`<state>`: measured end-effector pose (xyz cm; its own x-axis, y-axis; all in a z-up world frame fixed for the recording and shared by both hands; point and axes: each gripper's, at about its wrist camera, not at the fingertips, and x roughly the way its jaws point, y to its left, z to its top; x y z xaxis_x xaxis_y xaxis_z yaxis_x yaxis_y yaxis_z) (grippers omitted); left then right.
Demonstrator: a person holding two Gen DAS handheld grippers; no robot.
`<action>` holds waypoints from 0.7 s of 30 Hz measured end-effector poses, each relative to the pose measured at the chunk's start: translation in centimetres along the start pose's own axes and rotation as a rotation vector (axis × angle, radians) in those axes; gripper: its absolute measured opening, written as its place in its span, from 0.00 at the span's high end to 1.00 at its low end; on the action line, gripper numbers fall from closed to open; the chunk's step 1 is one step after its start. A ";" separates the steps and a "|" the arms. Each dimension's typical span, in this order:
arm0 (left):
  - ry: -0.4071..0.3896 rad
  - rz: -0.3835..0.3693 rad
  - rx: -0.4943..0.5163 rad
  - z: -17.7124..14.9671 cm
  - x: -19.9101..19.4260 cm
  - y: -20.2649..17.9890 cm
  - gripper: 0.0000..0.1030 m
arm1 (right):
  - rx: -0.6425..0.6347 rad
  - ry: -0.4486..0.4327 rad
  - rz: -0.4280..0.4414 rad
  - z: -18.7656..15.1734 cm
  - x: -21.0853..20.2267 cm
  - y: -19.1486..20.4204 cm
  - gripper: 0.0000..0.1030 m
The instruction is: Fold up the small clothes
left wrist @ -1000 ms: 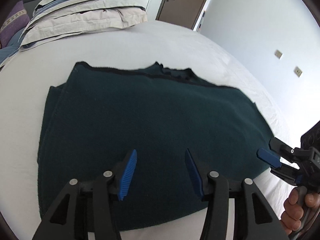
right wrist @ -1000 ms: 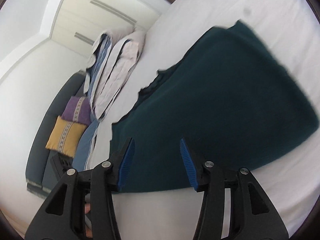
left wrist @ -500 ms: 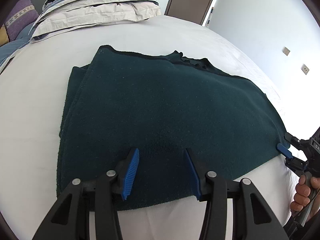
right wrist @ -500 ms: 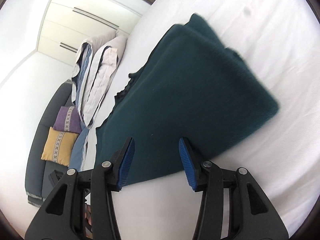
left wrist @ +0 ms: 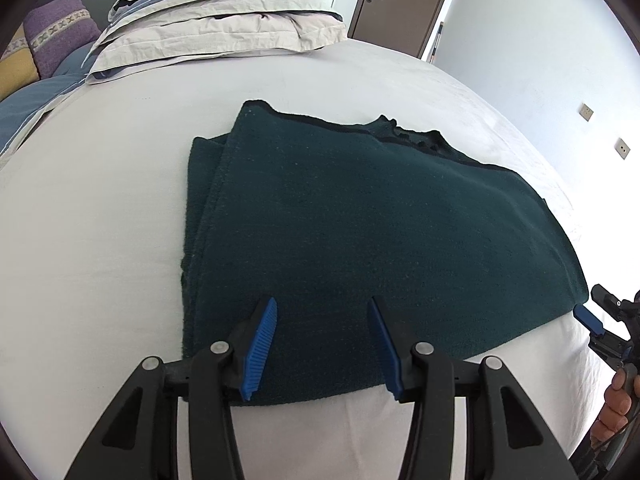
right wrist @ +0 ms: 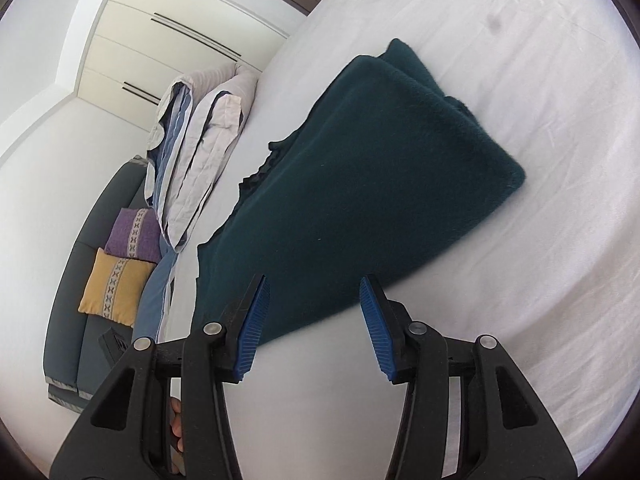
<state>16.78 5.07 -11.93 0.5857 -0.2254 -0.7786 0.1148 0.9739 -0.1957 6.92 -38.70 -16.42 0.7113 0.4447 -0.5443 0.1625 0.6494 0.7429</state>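
A: Garment position?
B: One dark green garment [left wrist: 372, 240], folded flat on the white bed [left wrist: 100, 240]. Long axis ran roughly 9 to 3 in the left view. Near hem sat at 12 of the left gripper [left wrist: 322, 344], under its tips.
A: Jaws?
B: Both wide, holding nothing. Right gripper [right wrist: 312, 324] stood at the garment's 3 o'clock corner, cloth toward its 12. Neither clearly nearer.
A: Other items?
B: One stack of pillows [left wrist: 216, 24] at 11, two cushions [right wrist: 120, 268] beyond.
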 end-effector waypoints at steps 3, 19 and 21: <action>-0.027 0.008 -0.046 0.2 -1.0 1.7 0.45 | -0.044 0.021 0.020 0.0 0.6 2.0 0.55; 0.102 -0.312 -0.379 4.3 4.0 11.6 0.32 | -0.191 0.163 0.144 -0.2 6.4 9.1 0.49; 0.116 -0.356 -0.386 4.9 4.9 11.6 0.28 | -0.193 0.178 0.154 0.0 7.3 9.4 0.49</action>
<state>24.85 15.35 -15.07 0.4692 -0.5629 -0.6804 -0.0260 0.7614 -0.6478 13.60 -29.35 -13.37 0.5836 0.6373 -0.5032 -0.0832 0.6634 0.7436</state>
